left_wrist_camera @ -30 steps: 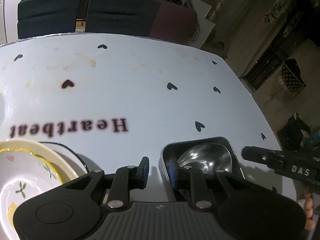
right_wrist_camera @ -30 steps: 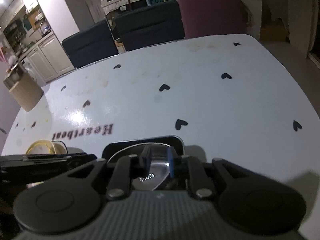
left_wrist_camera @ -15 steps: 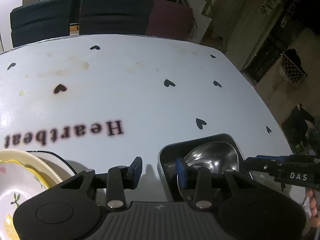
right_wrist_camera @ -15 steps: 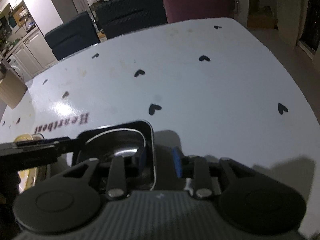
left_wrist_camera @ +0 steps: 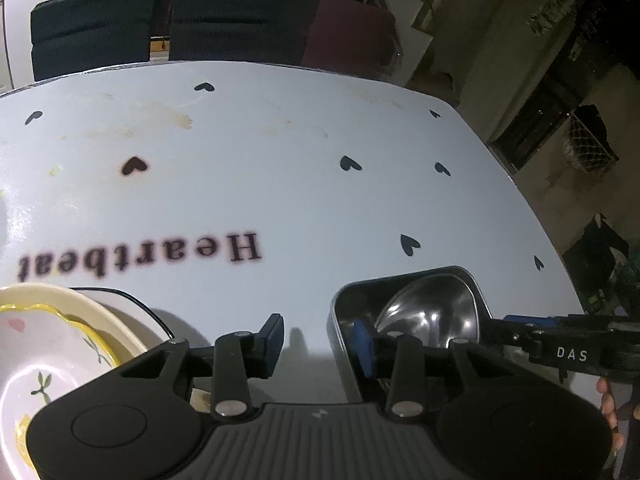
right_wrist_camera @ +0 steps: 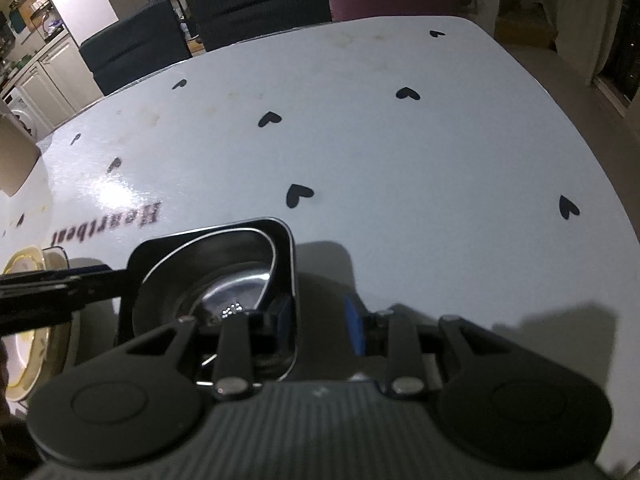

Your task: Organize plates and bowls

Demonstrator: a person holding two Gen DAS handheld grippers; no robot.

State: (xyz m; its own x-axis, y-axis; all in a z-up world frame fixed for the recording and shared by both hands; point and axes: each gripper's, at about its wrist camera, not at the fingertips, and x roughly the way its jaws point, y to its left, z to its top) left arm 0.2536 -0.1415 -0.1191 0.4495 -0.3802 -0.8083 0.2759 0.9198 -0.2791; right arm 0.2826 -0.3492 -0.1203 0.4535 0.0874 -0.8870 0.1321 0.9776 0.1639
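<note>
Two grippers straddle opposite walls of one dark tray, neither clenched.

Left wrist view: left gripper (left_wrist_camera: 316, 342) stands released, its jaws apart across the tray's (left_wrist_camera: 334, 322) left wall, with the blue pad (left_wrist_camera: 362, 346) inside and the other finger outside over the table (left_wrist_camera: 280, 184). A steel bowl (left_wrist_camera: 432, 312) lies tilted inside the tray. To the left, a floral bowl (left_wrist_camera: 48, 356) sits in a cream dish (left_wrist_camera: 116, 320), itself on a black-rimmed plate (left_wrist_camera: 152, 314); that stack is near the tray but apart from it. Right gripper's arm enters from the right edge at the tray's far side.

Right wrist view: right gripper (right_wrist_camera: 320, 320) is likewise released, its jaws spanning the tray's right wall, dark pad inside, blue pad outside. The bowl leans against that wall. The floral stack shows at far left behind the left gripper's arm.

Judgement: the step in hand looks like a two-sided grasp of the tray, to lift or shift it towards the stack.
- Close both sides together; a one-sided pinch would tip the tray.
- Seat the pads deep on the walls, clear of the bowl's rim.
- Keep the tray level; the loose bowl will probably slide and rattle.
- Watch clearance at the stack on the left.
</note>
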